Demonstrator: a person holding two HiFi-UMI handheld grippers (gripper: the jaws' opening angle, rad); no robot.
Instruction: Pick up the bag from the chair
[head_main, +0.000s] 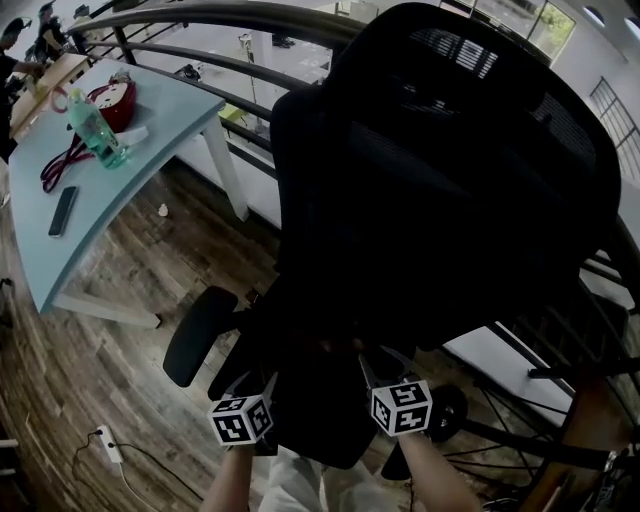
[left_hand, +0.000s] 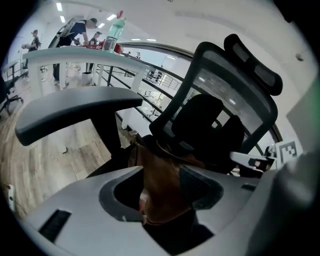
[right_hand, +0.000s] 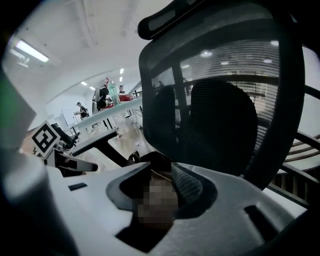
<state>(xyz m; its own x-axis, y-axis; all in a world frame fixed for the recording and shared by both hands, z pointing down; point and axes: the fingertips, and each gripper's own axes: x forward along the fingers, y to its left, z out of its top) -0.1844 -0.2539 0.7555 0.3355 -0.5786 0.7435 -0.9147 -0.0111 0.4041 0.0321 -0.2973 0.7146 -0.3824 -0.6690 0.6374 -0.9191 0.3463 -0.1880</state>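
Note:
The black mesh office chair (head_main: 440, 170) fills the head view, its backrest (left_hand: 225, 110) facing me. A brown leather bag (left_hand: 160, 175) rests on the seat; in the head view it is lost in shadow. My left gripper (left_hand: 160, 197) is shut on the bag's brown leather, which fills the gap between its jaws. My right gripper (right_hand: 157, 195) is shut on the same bag (right_hand: 159, 172) from the other side; a mosaic patch covers part of it there. In the head view both grippers sit low at the seat front, left (head_main: 265, 378) and right (head_main: 370, 365), side by side.
The chair's left armrest (head_main: 198, 335) juts out beside my left gripper. A light blue table (head_main: 150, 160) at the upper left holds a green bottle (head_main: 95, 130), a red object (head_main: 118, 100) and a black handset (head_main: 63, 210). A railing (head_main: 200, 15) runs behind. A power strip (head_main: 108, 443) lies on the wooden floor.

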